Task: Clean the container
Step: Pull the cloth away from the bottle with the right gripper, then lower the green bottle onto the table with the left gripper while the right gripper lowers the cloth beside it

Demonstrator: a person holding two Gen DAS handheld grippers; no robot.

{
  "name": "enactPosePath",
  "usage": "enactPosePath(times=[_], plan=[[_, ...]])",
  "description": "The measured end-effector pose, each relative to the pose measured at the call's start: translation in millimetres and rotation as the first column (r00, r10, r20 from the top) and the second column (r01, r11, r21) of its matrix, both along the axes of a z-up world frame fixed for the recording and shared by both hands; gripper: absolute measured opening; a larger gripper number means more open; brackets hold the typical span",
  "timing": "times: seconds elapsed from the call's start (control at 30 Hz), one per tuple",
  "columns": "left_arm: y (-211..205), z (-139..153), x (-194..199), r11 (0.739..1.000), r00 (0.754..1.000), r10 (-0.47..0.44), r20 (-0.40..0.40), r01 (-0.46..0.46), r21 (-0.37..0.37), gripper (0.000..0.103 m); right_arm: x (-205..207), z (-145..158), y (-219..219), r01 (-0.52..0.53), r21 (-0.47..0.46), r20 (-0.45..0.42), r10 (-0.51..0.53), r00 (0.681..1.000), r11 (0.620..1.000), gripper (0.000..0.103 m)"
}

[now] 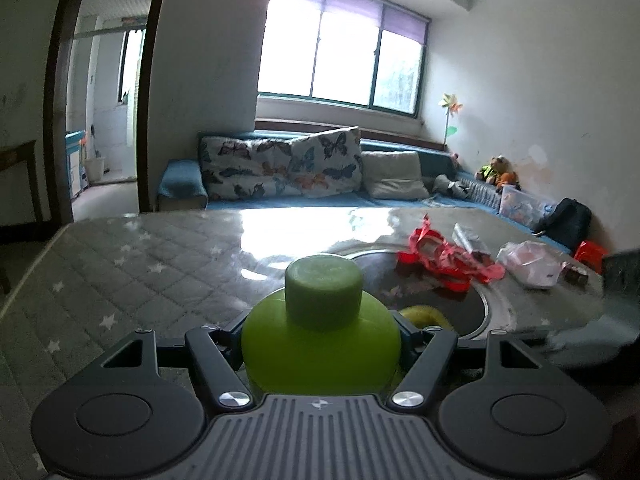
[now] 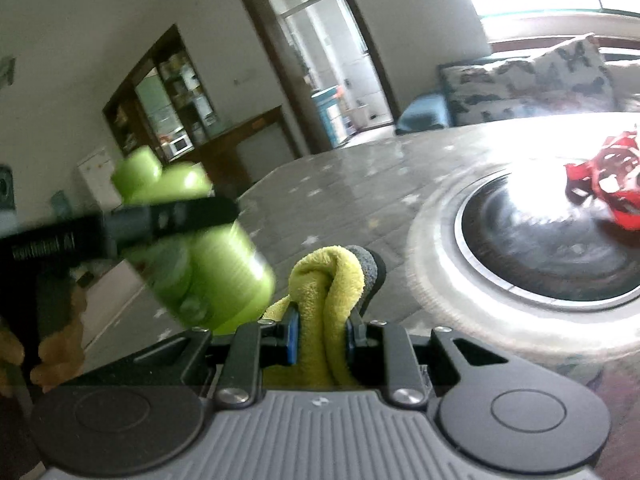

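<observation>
Left wrist view: the left tongs clamp a green bottle by its body, cap pointing straight ahead and up, above the bench. A yellow cloth peeks just right of the bottle.

Right wrist view: the right tongs pinch the yellow cloth between closed pads. The bottle hangs up and to their left, long axis tilted, held by the left tongs; wiping likely means bringing the cloth leftward onto it.

container: smooth green plastic
cloth: yellow terry, fuzzy
table: glossy cover over quilted fabric
</observation>
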State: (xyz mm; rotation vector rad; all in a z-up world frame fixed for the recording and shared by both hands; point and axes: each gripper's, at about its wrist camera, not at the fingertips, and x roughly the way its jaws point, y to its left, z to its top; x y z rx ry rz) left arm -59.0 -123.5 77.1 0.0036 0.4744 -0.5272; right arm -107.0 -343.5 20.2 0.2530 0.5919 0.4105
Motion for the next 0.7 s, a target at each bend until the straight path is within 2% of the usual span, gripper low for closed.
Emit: enactPosePath(times=[0.27,0.47,0.7], plan=[[-3.0,-17.9,13.3,0.999,1.0,0.029,-0.012,-0.028,0.043,0.071,27.5,5.4,-11.5,0.062,-0.018,0.02,-0.061,0.998,0.998,0.021],[-3.9,-27.2,20.1,0.998,0.999,0.04,-0.026,-0.039,0.053,0.071,43.2,2.4,-0.3,0.05,-0.054,0.03,-0.049,0.998,0.997,0.022],[-4.3,-27.0,18.9,0.998,0.999,0.041,-0.022,-0.04,0.056,0.072,44.8,-6.5,7.6,0.038,-0.074,0.0,-0.038,0.999,0.997,0.025]])
